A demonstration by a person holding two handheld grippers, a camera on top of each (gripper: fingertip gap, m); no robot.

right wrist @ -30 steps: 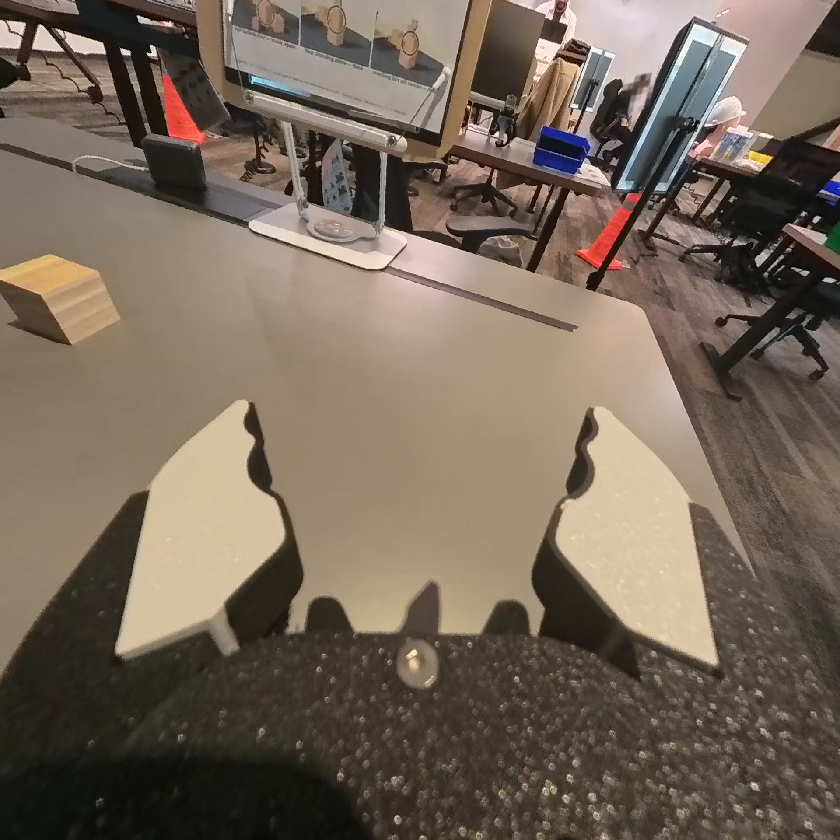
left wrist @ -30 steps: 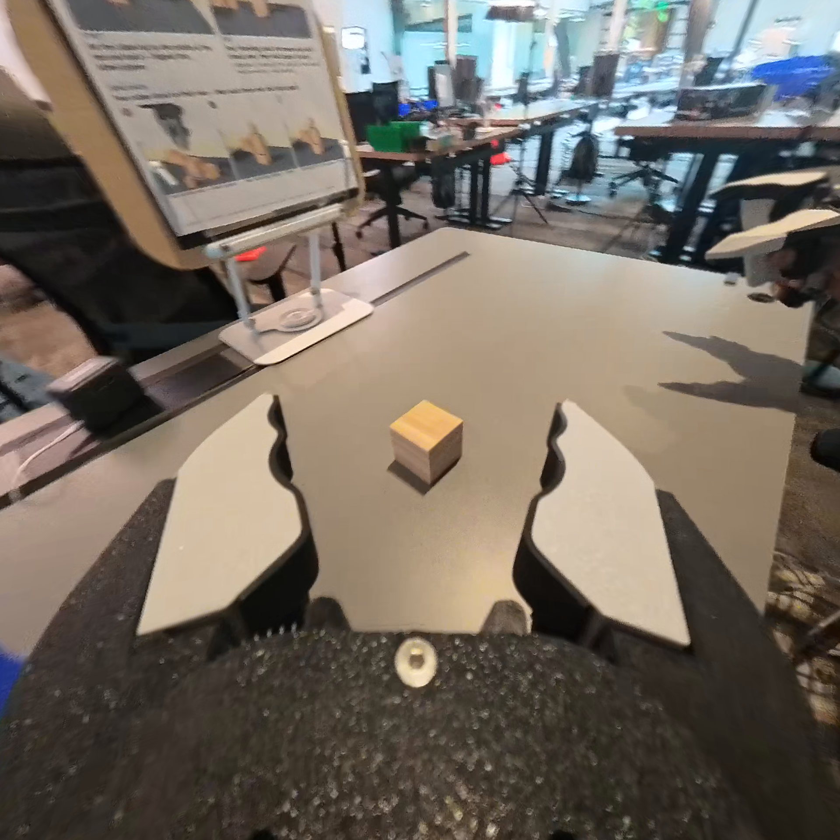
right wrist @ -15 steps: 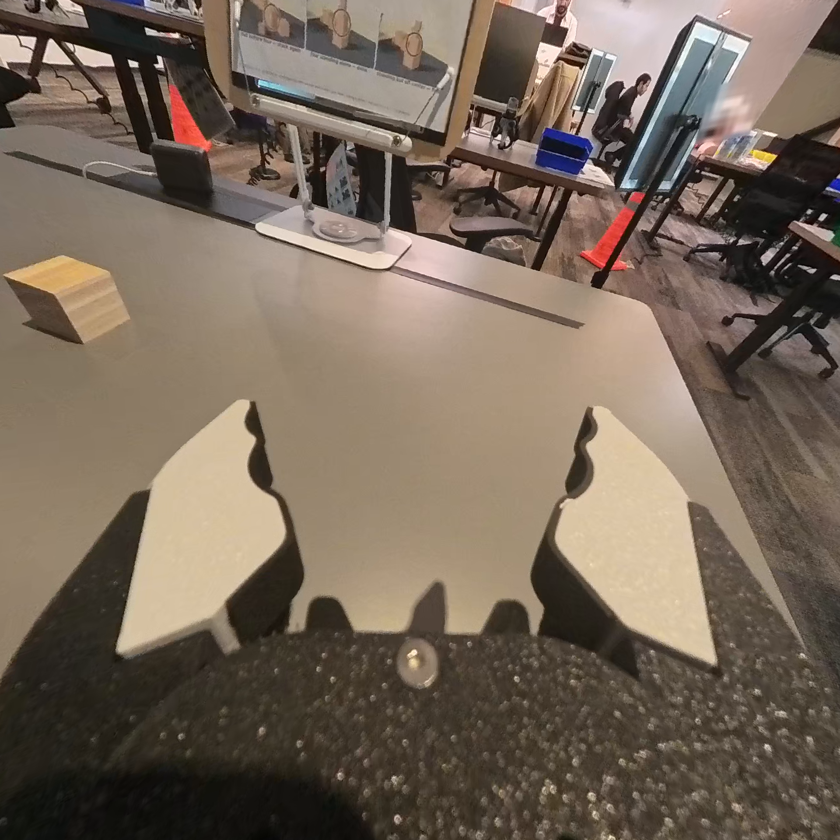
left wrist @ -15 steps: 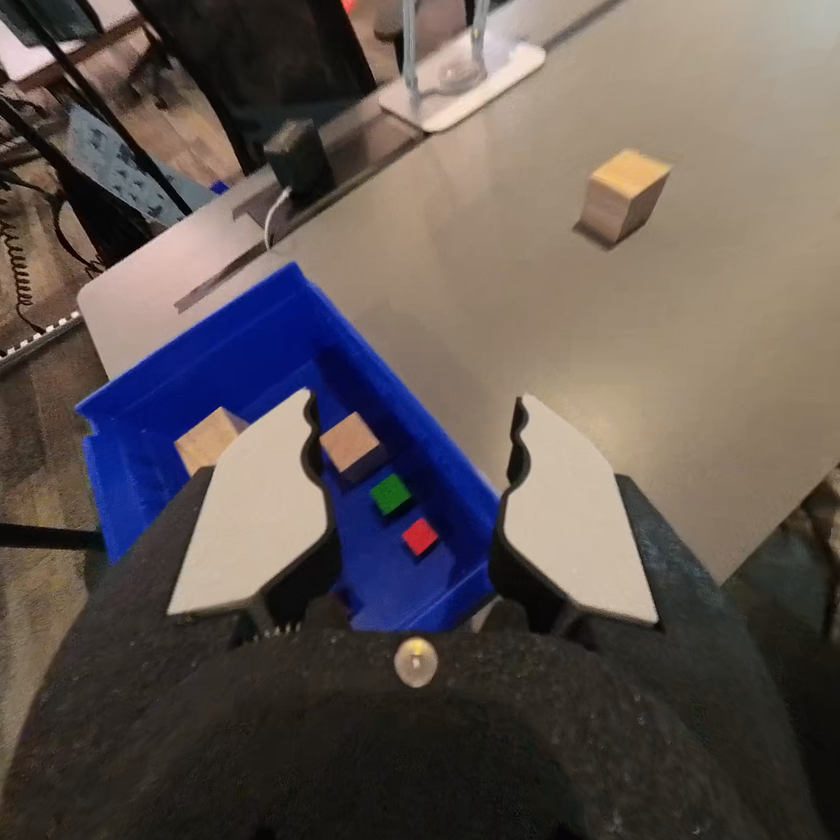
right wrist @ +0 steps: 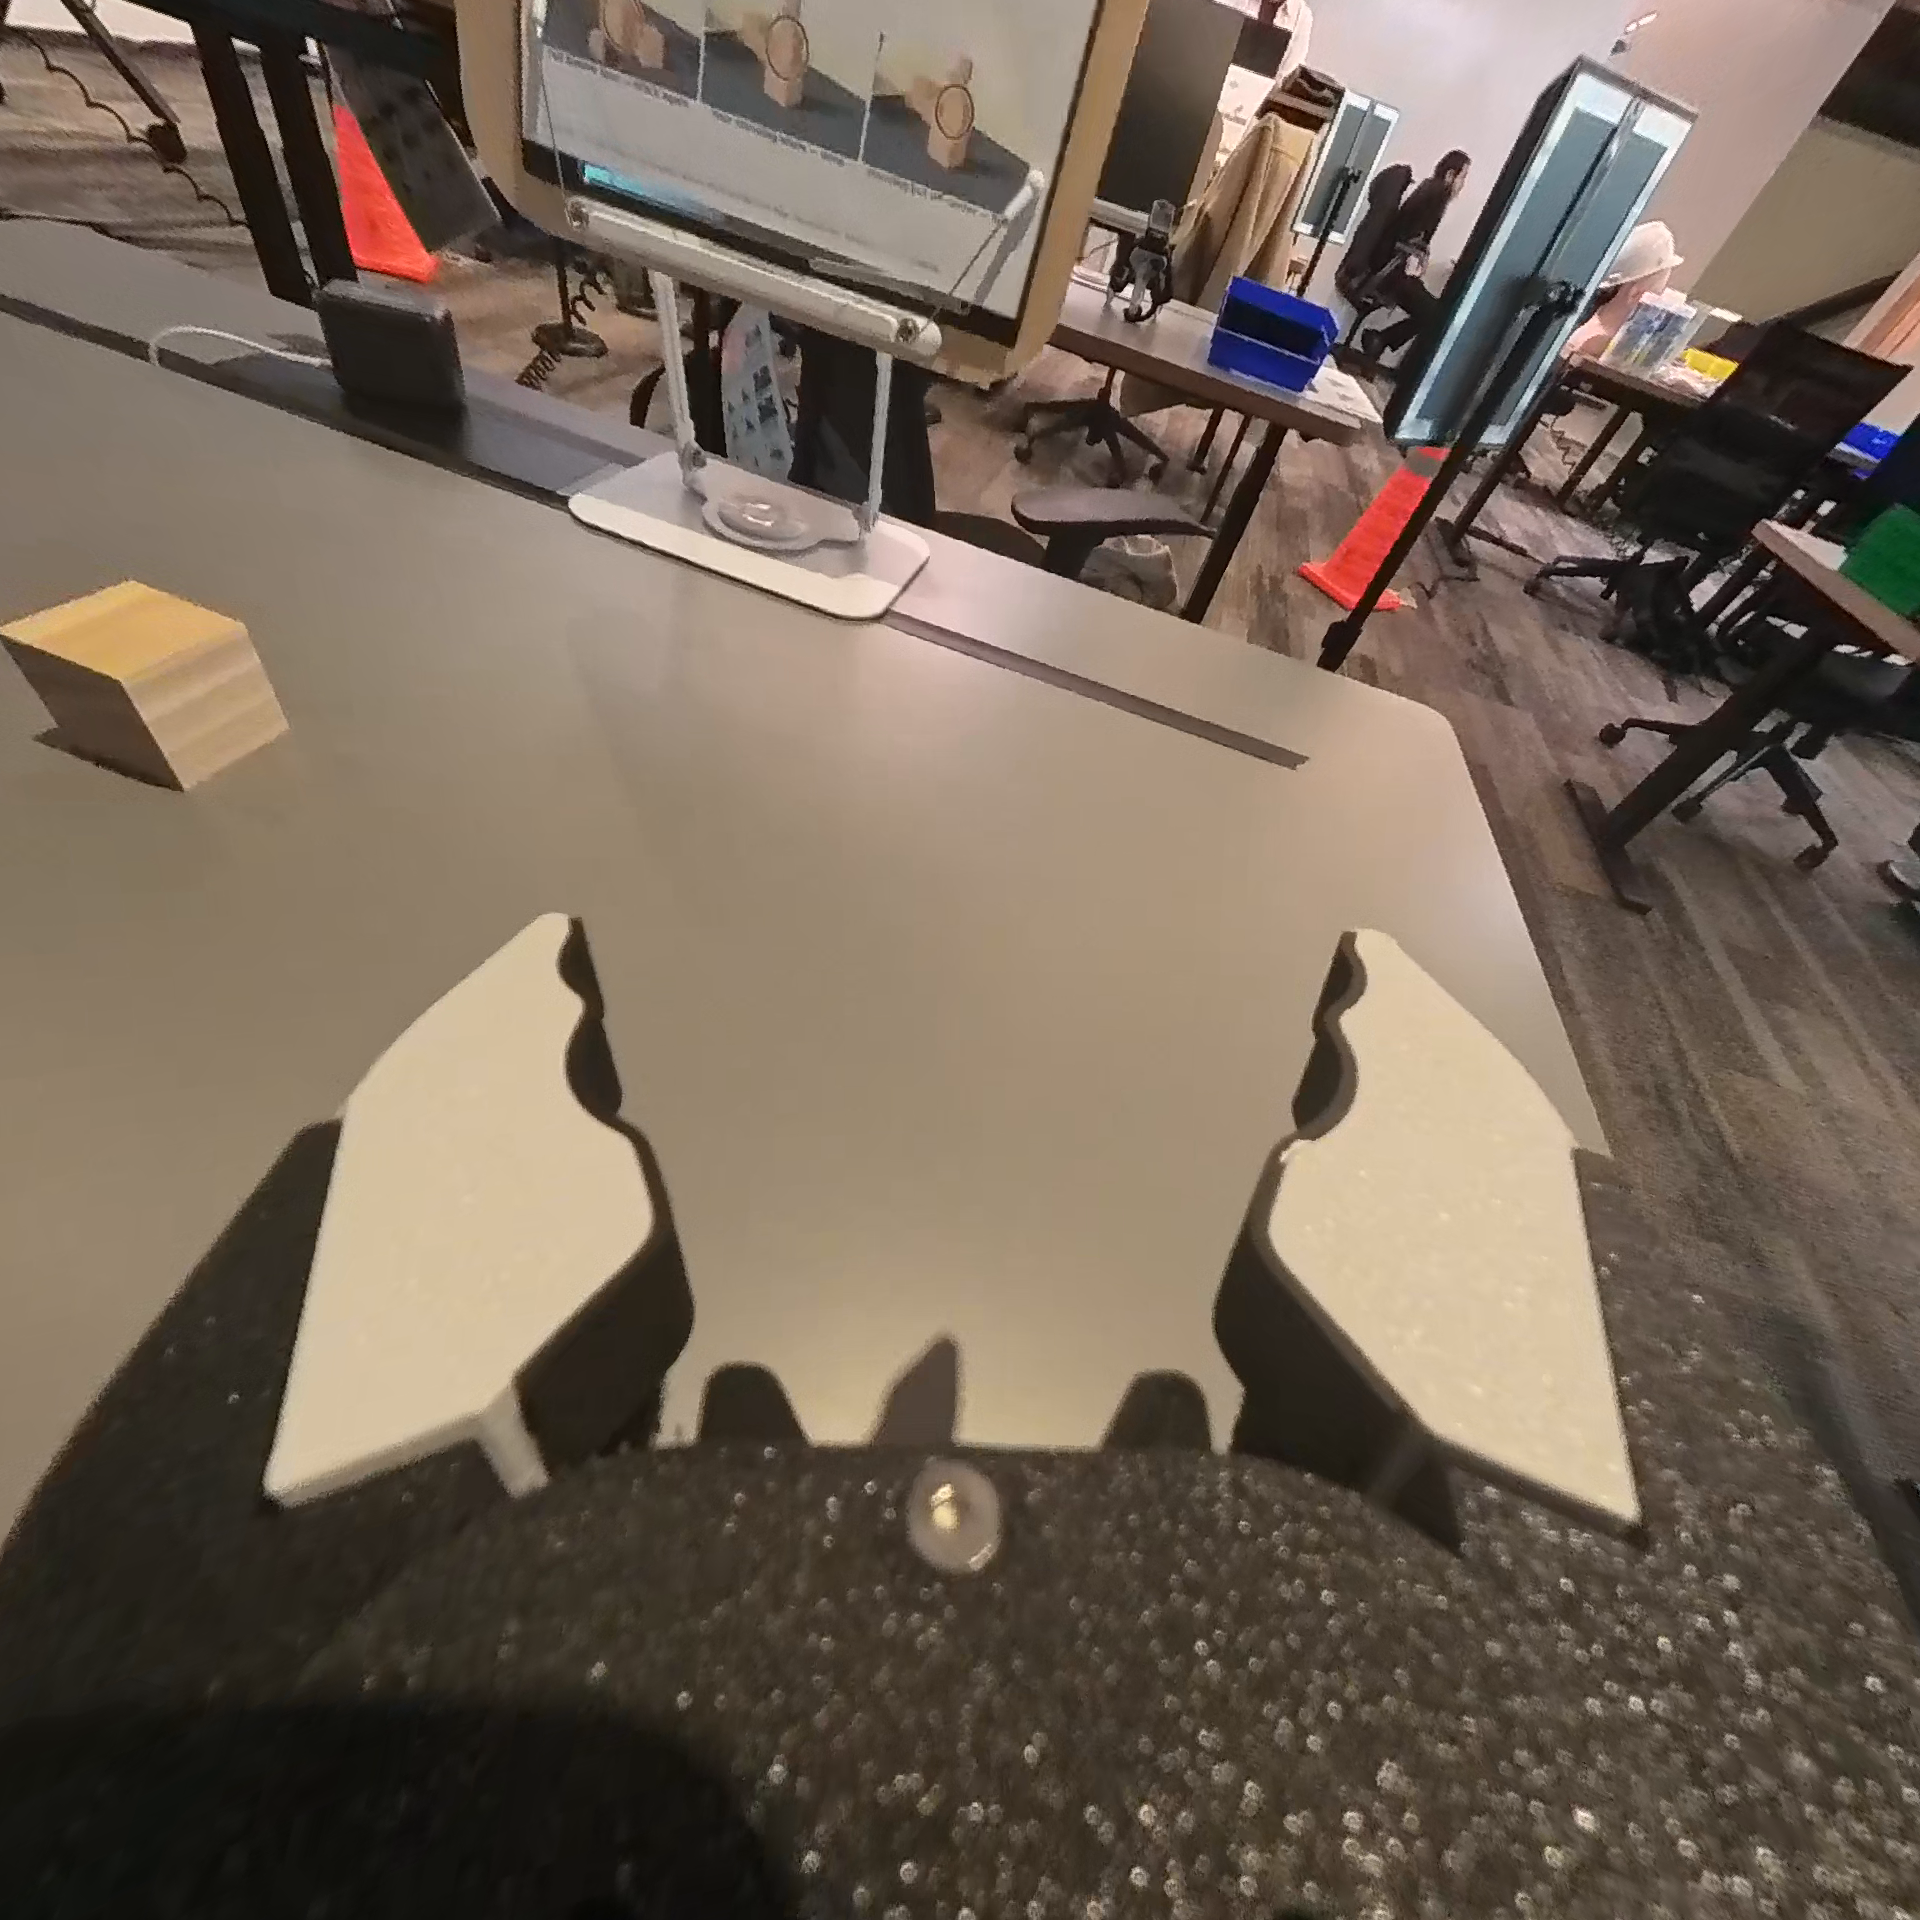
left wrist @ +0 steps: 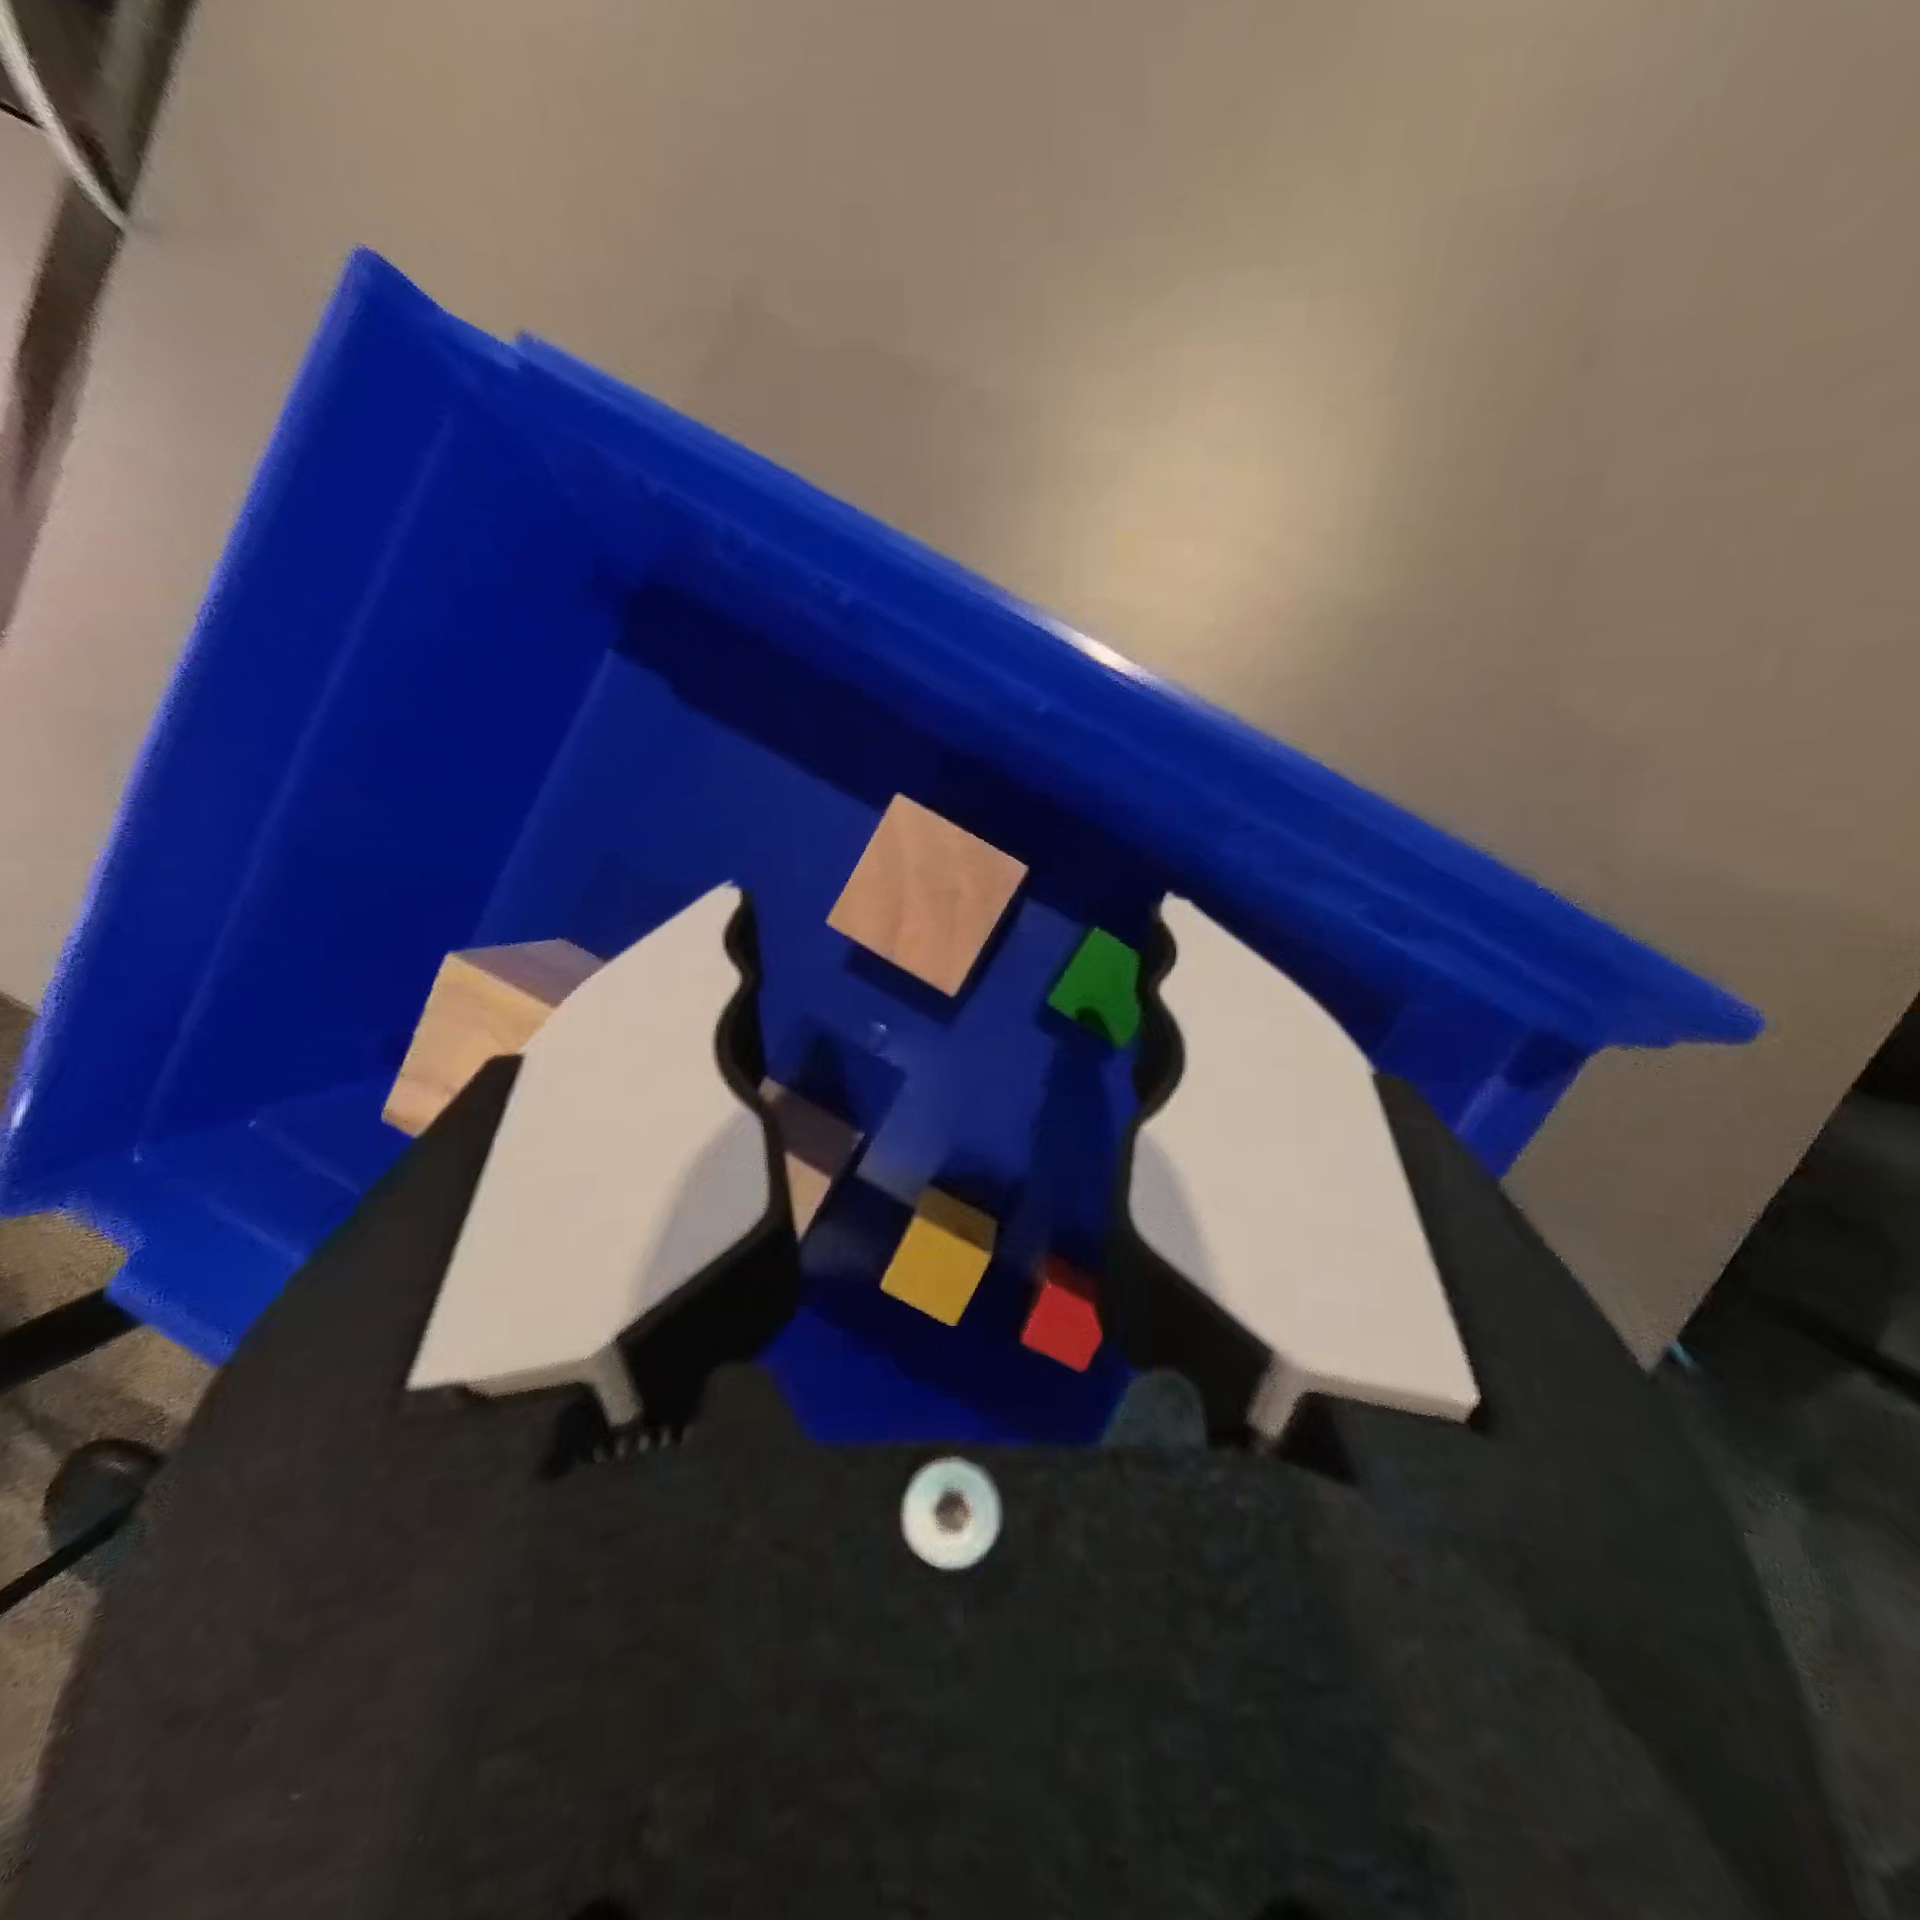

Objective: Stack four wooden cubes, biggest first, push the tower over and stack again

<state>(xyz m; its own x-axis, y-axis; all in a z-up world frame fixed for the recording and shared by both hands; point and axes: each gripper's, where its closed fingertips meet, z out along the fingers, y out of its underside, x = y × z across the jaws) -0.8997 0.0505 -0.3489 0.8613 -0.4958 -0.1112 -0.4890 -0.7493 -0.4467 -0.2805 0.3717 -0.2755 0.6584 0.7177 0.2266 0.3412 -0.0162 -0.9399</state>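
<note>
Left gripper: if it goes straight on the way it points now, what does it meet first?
Probably the floor of the blue bin, near the plain wooden cube. The left gripper is open above it; depth is unclear.

— Where do your cubes lie?
— Several sit in the bin (left wrist: 312,665) below your left gripper (left wrist: 940,987); one cube (right wrist: 145,681) stands alone on the table (right wrist: 935,790), left of your right gripper (right wrist: 961,1023).

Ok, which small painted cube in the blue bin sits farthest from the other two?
The green cube, alone beside the right finger; yellow cube and red cube sit together lower down.
</note>
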